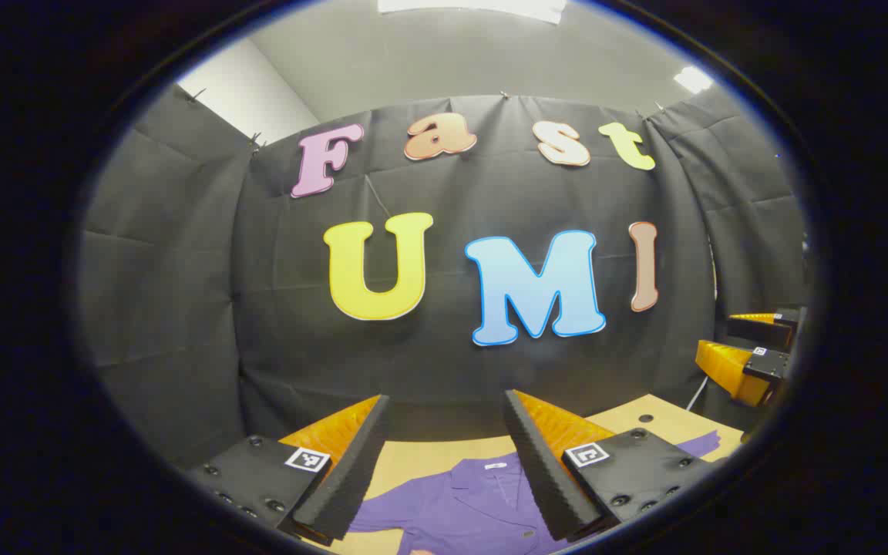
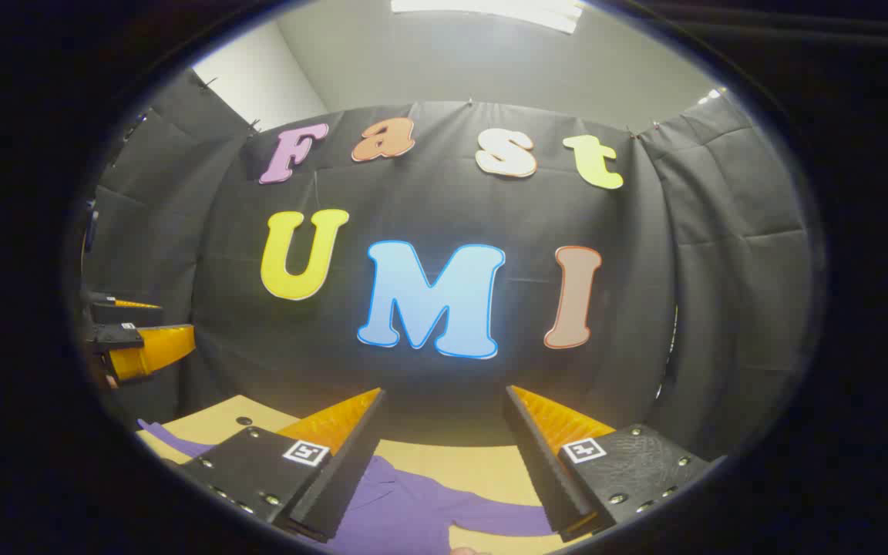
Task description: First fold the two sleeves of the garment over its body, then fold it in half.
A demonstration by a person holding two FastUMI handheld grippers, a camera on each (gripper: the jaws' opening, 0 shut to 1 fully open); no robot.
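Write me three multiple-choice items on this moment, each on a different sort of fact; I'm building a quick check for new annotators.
1. Where does the garment lie?
A. spread on the table
B. hung on the booth wall
C. held in the air

2. What colour is the garment?
A. green
B. purple
C. white

3. How does the left claw stand?
A. shut on a sleeve
B. shut on nothing
C. open, holding nothing

Answers: 1 A, the left gripper view shows it flat on the tabletop with its collar up. 2 B, the cloth is purple in the left and right gripper views. 3 C, its fingers stand wide apart above the garment; the right claw is open likewise.
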